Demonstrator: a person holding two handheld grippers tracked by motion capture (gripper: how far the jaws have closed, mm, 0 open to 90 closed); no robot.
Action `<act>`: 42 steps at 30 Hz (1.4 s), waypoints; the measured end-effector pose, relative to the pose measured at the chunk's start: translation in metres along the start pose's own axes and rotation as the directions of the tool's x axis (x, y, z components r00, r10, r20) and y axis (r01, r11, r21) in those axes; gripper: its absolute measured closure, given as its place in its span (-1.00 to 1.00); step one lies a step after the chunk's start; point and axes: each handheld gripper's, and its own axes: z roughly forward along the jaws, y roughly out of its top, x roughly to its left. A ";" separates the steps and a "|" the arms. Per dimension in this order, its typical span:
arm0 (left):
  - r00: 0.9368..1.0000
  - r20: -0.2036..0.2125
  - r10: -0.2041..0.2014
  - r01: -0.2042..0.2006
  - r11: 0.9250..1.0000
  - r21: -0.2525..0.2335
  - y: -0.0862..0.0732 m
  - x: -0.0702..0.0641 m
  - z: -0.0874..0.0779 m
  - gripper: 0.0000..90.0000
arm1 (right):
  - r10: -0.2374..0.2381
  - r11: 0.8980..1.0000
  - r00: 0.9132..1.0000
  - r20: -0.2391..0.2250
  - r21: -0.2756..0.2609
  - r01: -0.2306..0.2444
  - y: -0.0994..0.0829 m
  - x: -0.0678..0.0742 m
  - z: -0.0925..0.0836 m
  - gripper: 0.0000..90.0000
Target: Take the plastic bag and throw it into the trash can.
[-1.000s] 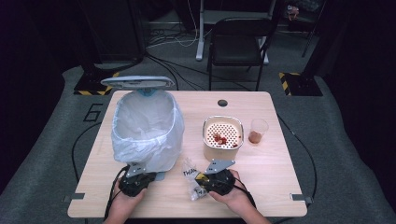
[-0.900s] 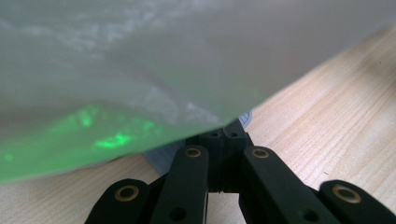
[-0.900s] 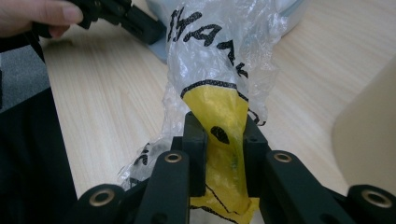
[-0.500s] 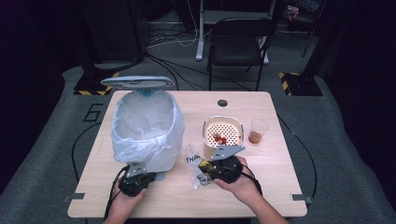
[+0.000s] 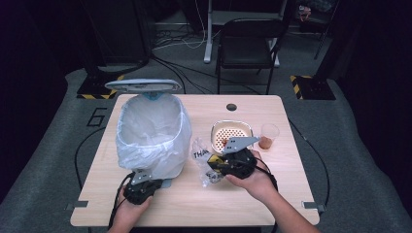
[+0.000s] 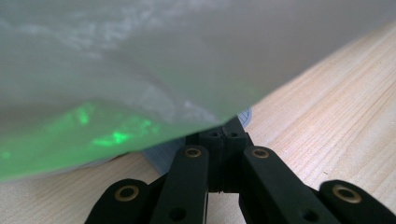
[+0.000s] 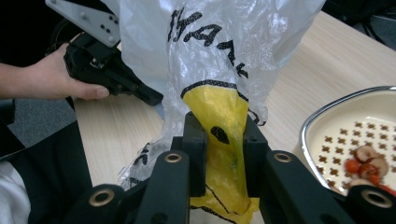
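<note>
Crinkled plastic bag [image 7: 219, 60] clamped in right gripper [image 7: 223, 140]
Thin clear-and-yellow film is pinched between its jaws; left gripper [image 6: 223, 140] is closed at the white bin liner [image 5: 150, 133].

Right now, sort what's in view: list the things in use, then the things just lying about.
In use:
- right tongs, shut on the crumpled plastic bag
- left tongs, shut at the foot of the lined bin

Lying about:
- strainer bowl with food bits
- plastic cup
- chair beyond the table

Closed jaws under bin liner [image 6: 140, 70], perhaps touching.
</note>
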 end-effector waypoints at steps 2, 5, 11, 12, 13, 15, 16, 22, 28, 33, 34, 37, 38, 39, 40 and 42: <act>1.000 0.008 0.007 -0.007 1.000 0.001 0.000 0.001 0.000 1.00 | -0.006 1.000 1.000 0.001 -0.007 0.006 0.005 -0.002 -0.004 0.72; 1.000 0.006 0.007 -0.007 1.000 0.001 0.000 0.000 0.000 1.00 | -0.012 1.000 1.000 0.001 -0.018 0.012 0.013 -0.002 -0.008 0.72; 1.000 0.003 -0.003 0.003 1.000 -0.005 0.000 0.000 0.000 1.00 | -0.024 0.999 1.000 -0.004 -0.035 0.024 0.031 -0.003 -0.015 0.72; 1.000 0.007 0.000 0.000 1.000 -0.004 0.000 0.001 0.000 1.00 | -0.023 0.999 1.000 -0.007 -0.038 0.023 0.035 -0.004 -0.016 0.72; 1.000 0.017 0.019 -0.019 1.000 0.001 0.000 0.002 0.000 1.00 | -0.028 0.999 1.000 -0.008 -0.041 0.027 0.039 -0.004 -0.017 0.72; 1.000 0.020 0.024 -0.024 1.000 0.001 0.000 0.002 0.000 1.00 | -0.036 0.998 0.999 -0.006 -0.046 0.036 0.049 -0.005 -0.017 0.72; 1.000 0.011 0.006 -0.006 1.000 -0.003 0.000 0.001 0.000 1.00 | -0.043 0.998 0.999 -0.006 -0.046 0.043 0.054 -0.005 -0.017 0.72; 1.000 0.001 0.002 -0.002 1.000 0.002 0.000 0.001 0.000 1.00 | -0.071 0.996 0.997 -0.014 -0.063 0.069 0.084 -0.007 -0.016 0.72; 1.000 0.015 0.020 -0.020 1.000 0.003 0.000 0.002 0.000 1.00 | -0.099 0.992 0.995 -0.023 -0.078 0.097 0.111 -0.003 -0.015 0.72; 0.999 0.025 0.038 -0.038 0.999 0.007 0.001 0.003 0.000 1.00 | -0.120 0.989 0.992 -0.030 -0.088 0.117 0.127 0.000 -0.010 0.72; 0.999 0.023 0.038 -0.038 0.999 0.006 0.001 0.003 0.000 1.00 | -0.120 0.989 0.992 -0.031 -0.090 0.117 0.130 0.001 -0.008 0.72; 1.000 0.018 0.025 -0.026 1.000 0.009 0.000 0.002 0.000 1.00 | -0.119 0.989 0.992 -0.045 -0.096 0.114 0.138 0.001 -0.003 0.72; 0.999 0.018 0.029 -0.029 1.000 0.012 0.000 0.003 -0.001 1.00 | -0.119 0.989 0.992 -0.049 -0.099 0.114 0.140 0.001 -0.001 0.72; 0.999 0.019 0.031 -0.031 0.999 0.011 0.000 0.003 -0.001 1.00 | -0.116 0.989 0.992 -0.053 -0.102 0.110 0.142 0.001 0.000 0.72; 0.999 0.021 0.028 -0.028 1.000 0.010 0.000 0.003 0.000 1.00 | -0.113 0.989 0.992 -0.059 -0.107 0.106 0.144 0.001 0.002 0.72; 1.000 0.005 -0.030 0.030 0.999 -0.022 -0.001 -0.001 0.001 1.00 | -0.110 0.989 0.992 -0.062 -0.104 0.103 0.146 0.000 0.006 0.72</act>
